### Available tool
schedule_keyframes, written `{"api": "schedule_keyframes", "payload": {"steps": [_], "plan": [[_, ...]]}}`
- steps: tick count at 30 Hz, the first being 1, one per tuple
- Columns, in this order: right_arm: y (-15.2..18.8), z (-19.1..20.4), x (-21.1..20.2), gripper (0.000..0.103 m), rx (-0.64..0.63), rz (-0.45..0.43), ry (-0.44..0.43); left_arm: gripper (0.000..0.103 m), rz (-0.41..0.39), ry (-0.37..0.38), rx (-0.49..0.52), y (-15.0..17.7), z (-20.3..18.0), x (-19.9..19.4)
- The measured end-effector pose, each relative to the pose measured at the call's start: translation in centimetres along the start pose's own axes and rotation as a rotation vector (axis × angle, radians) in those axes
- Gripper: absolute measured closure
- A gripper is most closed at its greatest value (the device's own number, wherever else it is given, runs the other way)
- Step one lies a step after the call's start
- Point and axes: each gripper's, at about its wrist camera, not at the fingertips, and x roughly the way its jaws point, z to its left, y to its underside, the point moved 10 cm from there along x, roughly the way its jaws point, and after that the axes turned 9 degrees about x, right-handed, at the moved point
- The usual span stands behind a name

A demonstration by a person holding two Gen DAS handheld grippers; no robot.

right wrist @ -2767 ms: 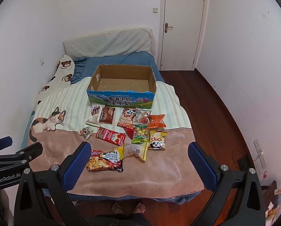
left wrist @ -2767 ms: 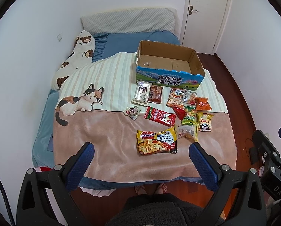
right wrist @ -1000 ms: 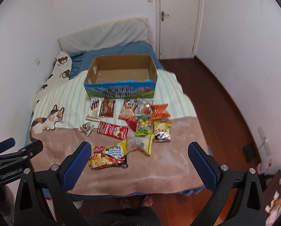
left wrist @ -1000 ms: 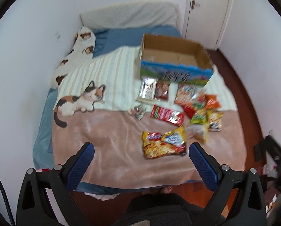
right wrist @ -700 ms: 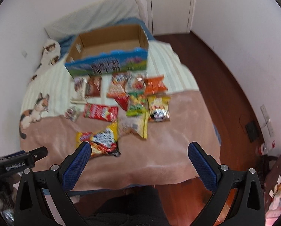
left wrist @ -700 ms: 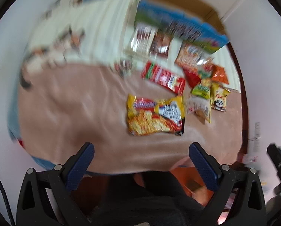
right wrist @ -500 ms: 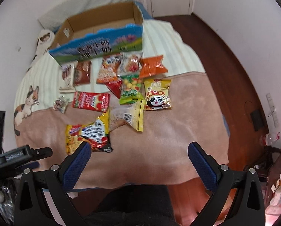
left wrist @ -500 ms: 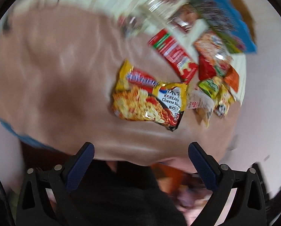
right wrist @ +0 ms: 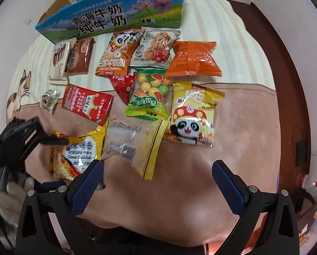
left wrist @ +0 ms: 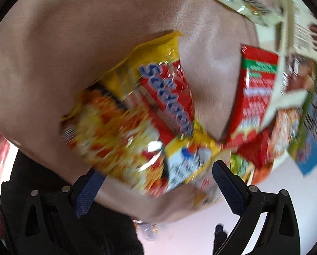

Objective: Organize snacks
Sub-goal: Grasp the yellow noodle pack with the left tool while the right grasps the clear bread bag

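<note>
Several snack packets lie on the bed's pink blanket (right wrist: pixel 232 159) in front of a blue cardboard box (right wrist: pixel 115 19). My left gripper (left wrist: pixel 158 182) is open and hangs close over the yellow noodle packet (left wrist: pixel 137 114), which fills the blurred left wrist view beside a red packet (left wrist: pixel 256 97). In the right wrist view the left gripper (right wrist: pixel 58 162) straddles the noodle packet (right wrist: pixel 77 153) at its left end, one finger on either side. My right gripper (right wrist: pixel 158 180) is open and empty, just short of a clear-and-yellow packet (right wrist: pixel 137 146) and a yellow panda packet (right wrist: pixel 192 114).
Further back lie a green candy bag (right wrist: pixel 147 97), an orange bag (right wrist: pixel 194 59), a cereal bar (right wrist: pixel 156 48) and a white box (right wrist: pixel 59 63). The bed's edge runs just under both grippers. Wooden floor (right wrist: pixel 286 63) is at the right.
Both grippers have dropped from high above the bed toward the snacks. The left one swung down fast over the noodle packet. Both stayed open.
</note>
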Motion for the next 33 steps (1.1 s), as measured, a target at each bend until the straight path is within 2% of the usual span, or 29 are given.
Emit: {"api": "schedule_keyframes", "payload": {"steps": [4, 5, 8, 9, 11, 13, 15, 18, 21, 23, 25, 27, 30, 31, 33], "plan": [[-0.6, -0.1, 1.5, 0.0, -0.005, 0.005, 0.0, 0.003, -0.082, -0.086, -0.019, -1.3, -0.2, 0.5], [-0.5, -0.1, 1.9, 0.0, -0.006, 0.013, -0.007, 0.01, -0.102, -0.119, 0.003, -1.6, -0.3, 0.5], [-0.4, 0.1, 2.8, 0.0, -0.024, 0.041, -0.018, 0.013, -0.183, -0.249, 0.142, -2.3, -1.7, -0.2], [-0.3, 0.1, 3.0, 0.0, -0.03, 0.046, -0.02, 0.013, -0.223, -0.316, 0.228, -2.6, -2.4, -0.7], [-0.2, 0.1, 3.3, 0.0, -0.046, 0.055, -0.026, 0.014, -0.263, -0.415, 0.372, -3.0, -3.7, -1.4], [-0.4, 0.2, 3.4, 0.0, -0.071, 0.057, -0.03, 0.014, -0.296, -0.536, 0.558, -3.2, -5.2, -1.9], [-0.8, 0.5, 3.4, 0.0, -0.112, 0.046, -0.03, 0.013, -0.3, -0.64, 0.732, -3.3, -6.2, -2.1], [-1.3, 2.0, 3.6, 0.0, -0.191, 0.052, -0.048, 0.013, -0.296, -0.77, 0.941, -3.3, -7.3, -2.4], [-1.4, 4.4, 4.3, 0.0, -0.31, 0.065, -0.058, 0.013, -0.292, -0.87, 1.101, -3.1, -7.6, -2.7], [-1.4, 6.2, 5.0, 0.0, -0.391, 0.064, -0.053, 0.012, -0.282, -0.871, 1.113, -3.1, -7.5, -2.8], [-1.1, 8.1, 5.9, 0.001, -0.478, 0.074, -0.047, 0.012, -0.256, -0.812, 1.052, -3.2, -6.7, -2.6], [-0.4, 9.9, 7.3, 0.005, -0.581, 0.099, -0.026, 0.011, -0.232, -0.718, 0.95, -4.0, -6.0, -2.9], [0.5, 11.3, 9.4, 0.026, -0.686, 0.135, 0.058, 0.011, -0.204, -0.587, 0.814, -4.9, -4.8, -3.1], [0.7, 11.6, 9.8, 0.035, -0.69, 0.143, 0.071, 0.012, -0.184, -0.536, 0.742, -5.3, -4.2, -2.9], [0.7, 11.7, 10.0, 0.042, -0.62, 0.156, 0.08, 0.012, -0.161, -0.442, 0.589, -6.1, -3.1, -2.8]]}}
